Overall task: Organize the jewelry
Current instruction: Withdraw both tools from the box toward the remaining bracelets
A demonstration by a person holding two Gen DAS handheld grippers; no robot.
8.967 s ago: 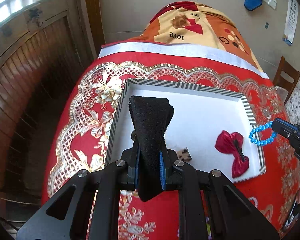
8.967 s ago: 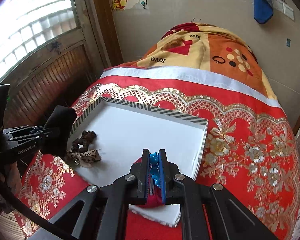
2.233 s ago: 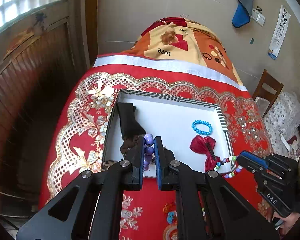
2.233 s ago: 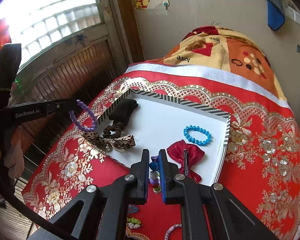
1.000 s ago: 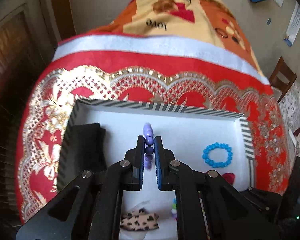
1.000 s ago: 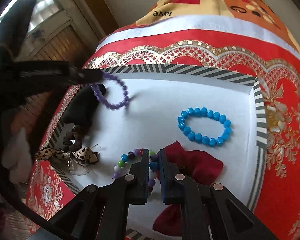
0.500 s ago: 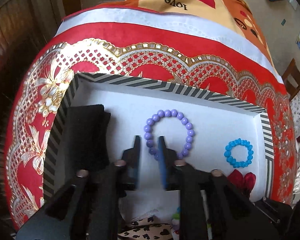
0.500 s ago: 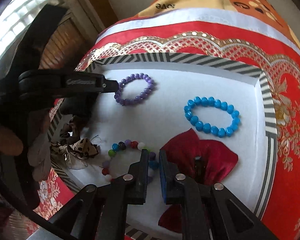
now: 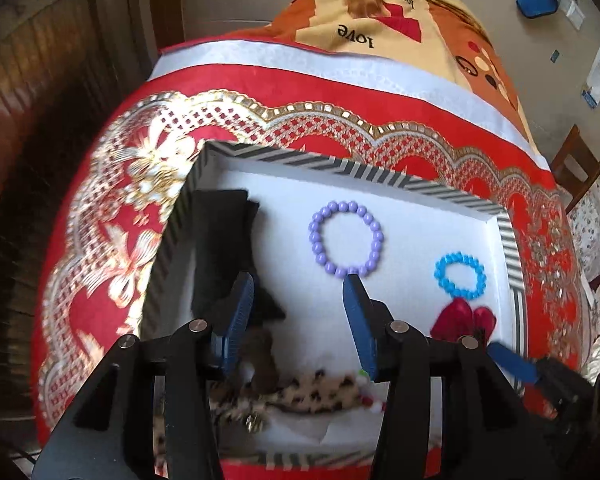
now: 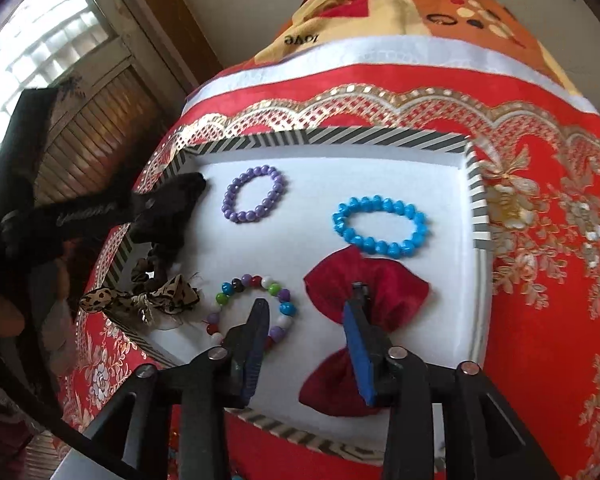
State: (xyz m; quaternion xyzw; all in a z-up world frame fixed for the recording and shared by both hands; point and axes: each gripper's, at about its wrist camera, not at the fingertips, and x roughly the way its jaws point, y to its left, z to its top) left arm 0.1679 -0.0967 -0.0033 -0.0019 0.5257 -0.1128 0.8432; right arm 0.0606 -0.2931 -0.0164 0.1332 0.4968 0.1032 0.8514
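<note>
Red cloth bears a striped tray (image 10: pixel 478 200) holding purple bracelet (image 9: pixel 346 239), blue bracelet (image 10: pixel 379 226), both claws released.

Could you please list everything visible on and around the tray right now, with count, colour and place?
White tray with striped black-and-white rim: 1, on the red cloth.
Purple bead bracelet: 1, purple, far middle of tray.
Blue bead bracelet: 1, bright blue, far right of tray.
Multicoloured bead bracelet: 1, mixed colours, near middle, by the right claw's left finger.
Red fabric bow clip: 1, dark red, near right, below the blue bracelet.
Black fabric hair band: 1, black, left side of tray.
Leopard-print bow: 1, tan and black, near left edge.
Red and gold embroidered cloth: 1, under the tray.
Left claw: 1, black with blue pads, open, empty.
Right claw: 1, same, open, empty.
</note>
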